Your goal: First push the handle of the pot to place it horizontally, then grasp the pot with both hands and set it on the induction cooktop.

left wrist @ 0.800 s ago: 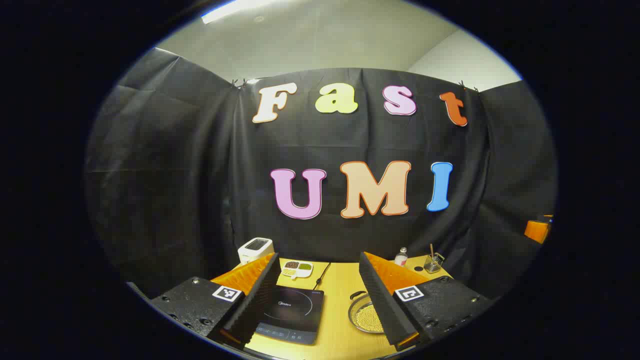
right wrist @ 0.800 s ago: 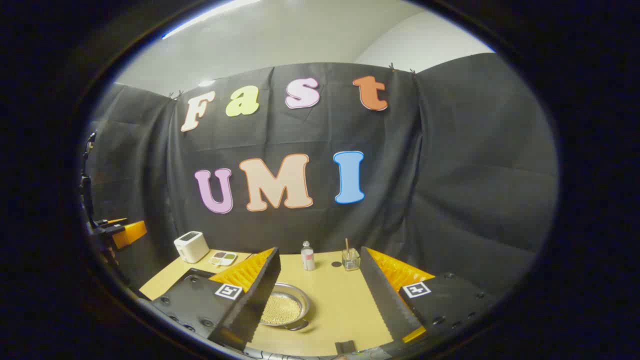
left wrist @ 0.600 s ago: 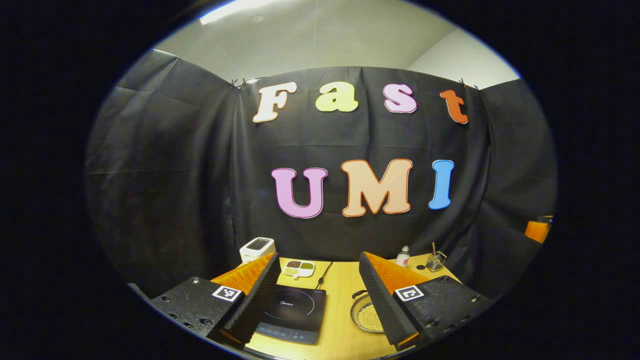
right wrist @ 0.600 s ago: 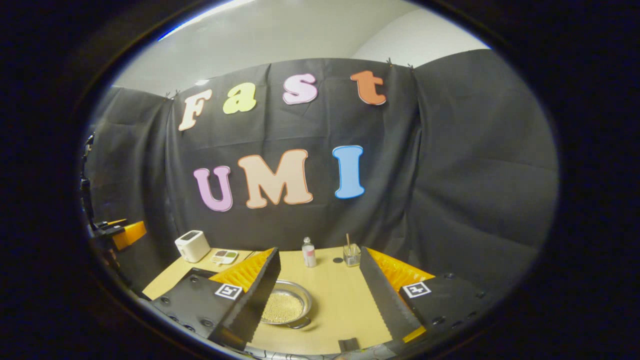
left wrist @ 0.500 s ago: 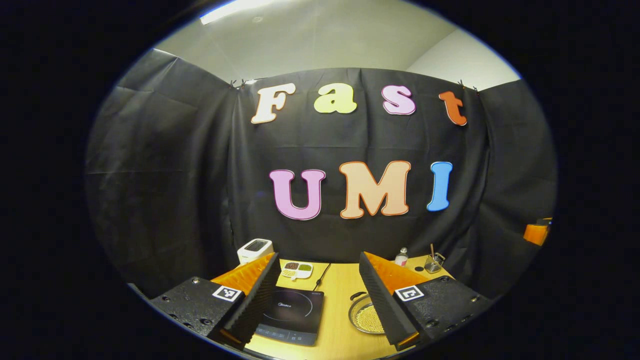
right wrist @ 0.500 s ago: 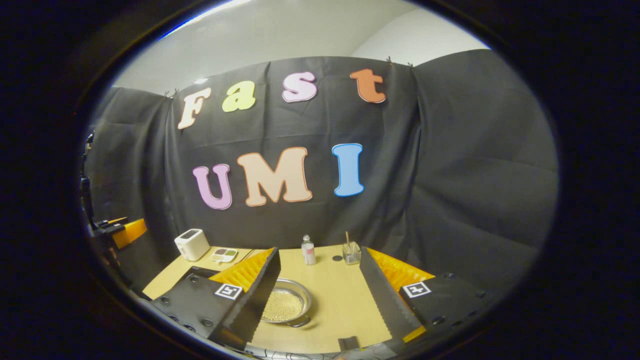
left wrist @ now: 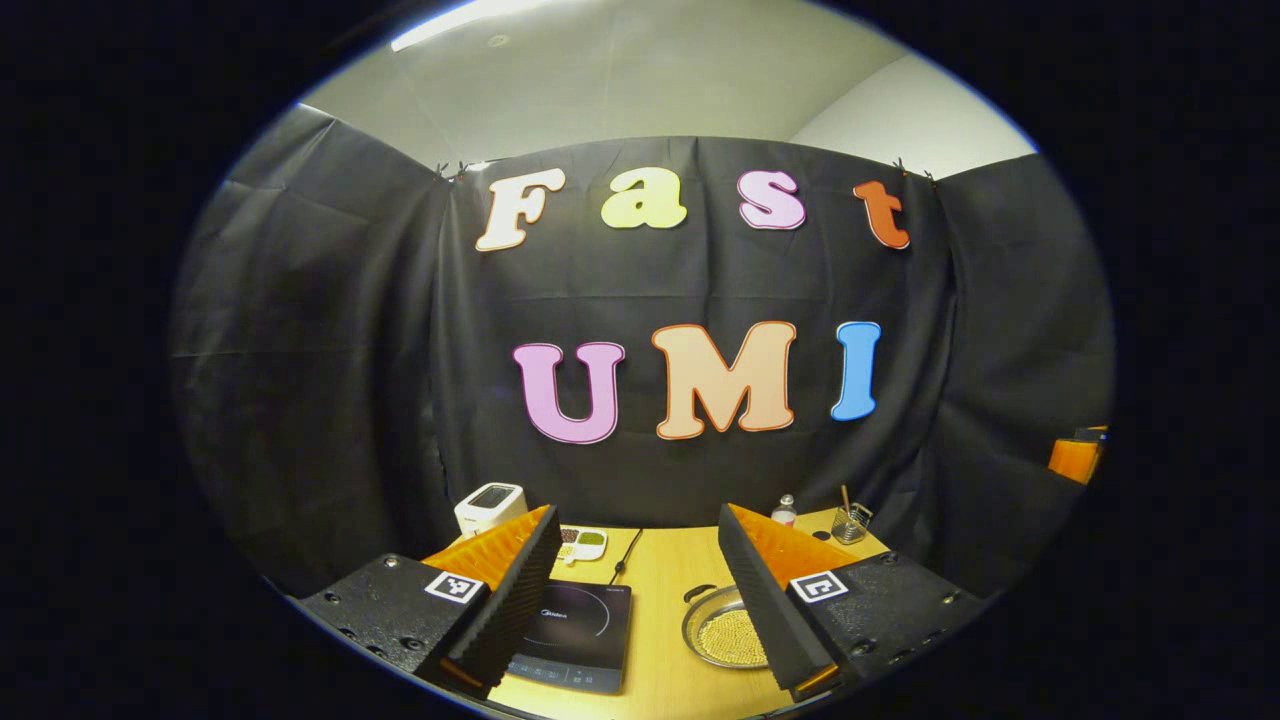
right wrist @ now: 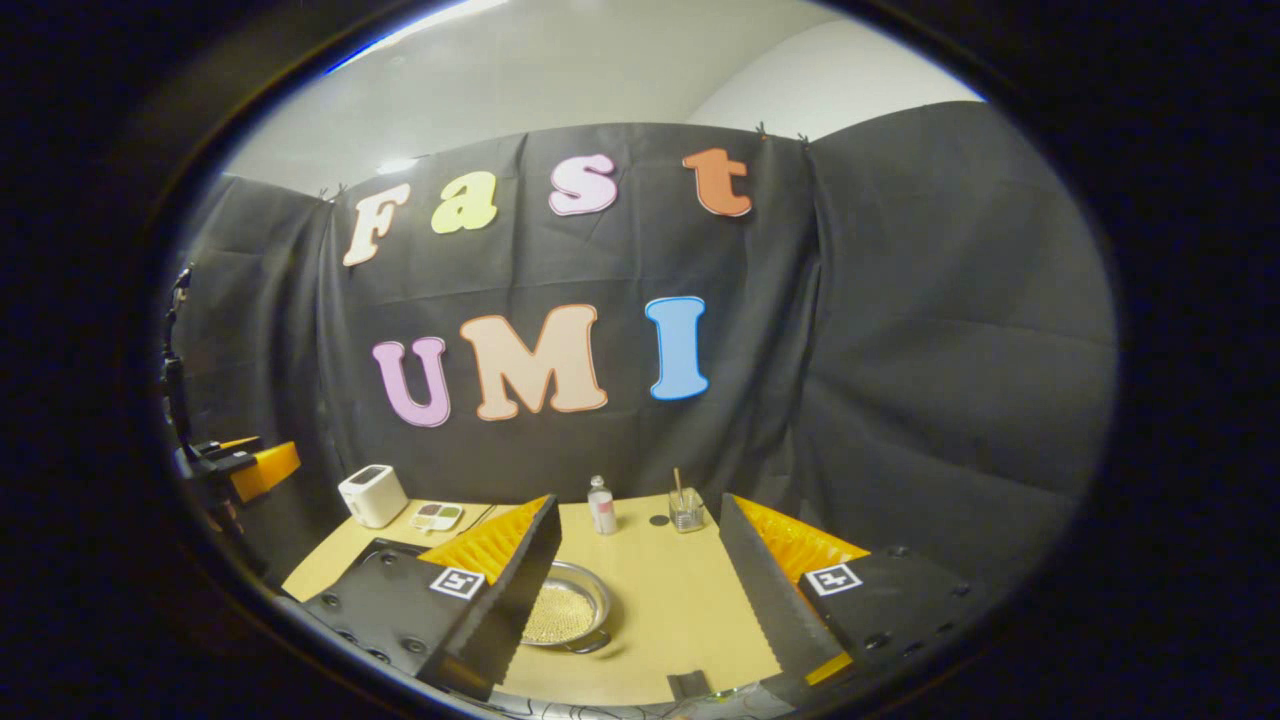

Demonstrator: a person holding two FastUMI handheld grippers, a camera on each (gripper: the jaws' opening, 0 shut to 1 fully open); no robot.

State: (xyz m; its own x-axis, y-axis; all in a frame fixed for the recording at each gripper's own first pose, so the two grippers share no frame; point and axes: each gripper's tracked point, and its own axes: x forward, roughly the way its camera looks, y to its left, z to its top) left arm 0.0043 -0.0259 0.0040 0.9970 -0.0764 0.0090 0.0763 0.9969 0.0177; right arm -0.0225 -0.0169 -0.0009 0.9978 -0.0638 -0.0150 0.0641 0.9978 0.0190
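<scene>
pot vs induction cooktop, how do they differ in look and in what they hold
The pot is a round, shiny metal pan; the induction cooktop is a flat, dark, square-cornered slab. The pot holds small pale grains; the induction cooktop has nothing on its top. The pot has a dark handle at its rim; the induction cooktop has a cord running off behind it. Both rest apart on the yellow table.

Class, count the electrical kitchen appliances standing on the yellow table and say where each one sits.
2: the white toaster at the far left corner, and the black induction cooktop nearer, left of the pot. Others may be hidden behind the tongs.
</scene>
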